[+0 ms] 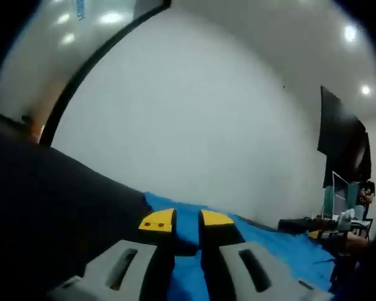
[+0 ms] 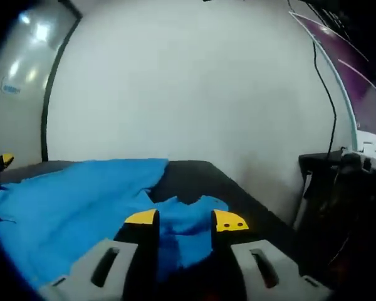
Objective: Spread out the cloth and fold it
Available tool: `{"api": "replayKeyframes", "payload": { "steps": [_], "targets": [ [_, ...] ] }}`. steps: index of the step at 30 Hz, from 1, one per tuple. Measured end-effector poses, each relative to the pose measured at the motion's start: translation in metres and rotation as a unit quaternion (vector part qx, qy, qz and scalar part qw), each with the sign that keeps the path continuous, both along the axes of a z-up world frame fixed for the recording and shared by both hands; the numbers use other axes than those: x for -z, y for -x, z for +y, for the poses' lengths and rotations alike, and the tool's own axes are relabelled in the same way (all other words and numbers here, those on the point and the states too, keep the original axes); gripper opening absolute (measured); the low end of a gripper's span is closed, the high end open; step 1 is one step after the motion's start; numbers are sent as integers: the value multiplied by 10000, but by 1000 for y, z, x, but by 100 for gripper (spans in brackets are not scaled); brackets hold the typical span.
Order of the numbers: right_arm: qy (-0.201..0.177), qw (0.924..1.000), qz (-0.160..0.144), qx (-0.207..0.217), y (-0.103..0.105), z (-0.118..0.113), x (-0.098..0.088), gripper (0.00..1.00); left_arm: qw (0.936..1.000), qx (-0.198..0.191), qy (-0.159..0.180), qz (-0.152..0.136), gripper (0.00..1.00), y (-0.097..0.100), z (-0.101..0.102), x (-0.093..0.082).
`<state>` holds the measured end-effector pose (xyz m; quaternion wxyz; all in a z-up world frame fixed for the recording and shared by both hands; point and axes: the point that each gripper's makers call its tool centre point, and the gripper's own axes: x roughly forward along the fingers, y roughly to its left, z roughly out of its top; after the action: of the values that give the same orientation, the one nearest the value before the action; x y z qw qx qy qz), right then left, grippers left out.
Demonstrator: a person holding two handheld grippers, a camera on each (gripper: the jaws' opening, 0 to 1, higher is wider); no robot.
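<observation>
Here, a blue cloth (image 2: 81, 200) lies rumpled across a dark tabletop (image 2: 200, 179) in front of a plain white wall (image 2: 194, 81). The left tongs (image 1: 187, 221) are nearly pressed together over one edge of the cloth, though whether they pinch it I cannot tell, while the right tongs (image 2: 185, 219) are spread apart above a bunched corner. Judging by the wrinkles, spreading looks unfinished and folding has not begun

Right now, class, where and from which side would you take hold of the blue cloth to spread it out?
Probably the rumpled free corner of the blue cloth, just ahead of the right claw. Come in low and straight forward: that edge lifts off the dark table, so a jaw could slide beneath.
</observation>
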<state>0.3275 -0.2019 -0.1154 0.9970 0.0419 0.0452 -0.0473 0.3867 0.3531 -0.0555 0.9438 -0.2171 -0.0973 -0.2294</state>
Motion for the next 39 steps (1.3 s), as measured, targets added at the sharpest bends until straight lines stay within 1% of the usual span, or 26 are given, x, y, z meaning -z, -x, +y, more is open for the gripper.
{"api": "replayKeyframes", "payload": {
  "steps": [4,7,8,10,12,13,14,15,16,18,21,22,23,24,25,26,28,29,31,33,34,35,36,37,38,39],
  "targets": [
    [276,9996,-77,87,-4,-4,-10,30,9993,14,363,85,17,-2,12,0],
    [361,9991,-162,150,-6,-10,-16,31,9988,-19,478,87,17,-1,15,-1],
    [436,9987,-174,201,-4,-14,-16,31,9988,-23,483,90,17,-1,15,-1],
    [492,9983,-123,272,-5,-21,-9,32,9991,-56,398,100,17,-1,13,0],
    [501,9982,42,324,-4,-24,5,32,9996,-87,269,92,17,-1,9,1],
    [553,9977,213,326,-2,-24,11,32,9997,-105,196,101,17,-1,7,2],
    [751,9965,185,308,-2,-25,7,34,9998,-120,127,103,17,-1,6,3],
    [615,9973,-82,385,-2,-26,-1,34,9998,-139,72,89,17,-1,5,3],
    [450,9981,-49,407,-1,-27,0,34,9998,-165,40,75,17,0,5,3],
    [380,9985,143,357,-3,-28,6,34,9998,-207,-15,65,17,0,5,4],
    [274,9988,150,369,-6,-29,5,34,9997,-229,-87,14,17,2,4,3],
    [296,9986,191,391,-8,-29,6,33,9997,-229,-107,11,17,1,4,3],
    [441,9975,353,435,-8,-32,10,33,9997,-225,-137,25,17,0,4,4],
    [466,9967,466,472,-11,-35,14,32,9996,-215,-166,42,17,0,3,4],
    [363,9970,482,491,-14,-38,15,32,9996,-204,-196,45,17,-1,2,5],
    [137,9972,509,532,-16,-41,16,32,9996,-199,-203,56,17,-1,2,5],
    [-148,9957,413,817,-19,-56,10,31,9996,-193,-208,65,17,-2,3,6],
    [-179,9950,392,896,-22,-62,7,31,9996,-192,-205,48,17,-1,3,5],
    [-314,9950,413,851,-30,-63,5,30,9996,-184,-201,25,17,-1,3,5],
    [-516,9949,601,619,-35,-56,13,29,9996,-175,-208,6,17,0,2,4],
    [-517,9948,679,561,-36,-55,16,29,9996,-172,-212,-7,17,1,2,4],
    [-530,9947,719,515,-37,-54,20,26,9996,-168,-212,-21,17,1,2,3],
    [-550,9946,712,514,-37,-55,22,22,9996,-166,-211,-36,17,2,2,3],
    [-516,9946,731,517,-34,-55,24,14,9996,-164,-213,-47,17,2,2,3],
    [-417,9952,684,571,-32,-57,22,8,9996,-162,-213,-55,17,2,2,2],
    [-237,9948,381,911,-27,-68,8,3,9996,-161,-211,-57,17,2,2,2]
  ]
}}
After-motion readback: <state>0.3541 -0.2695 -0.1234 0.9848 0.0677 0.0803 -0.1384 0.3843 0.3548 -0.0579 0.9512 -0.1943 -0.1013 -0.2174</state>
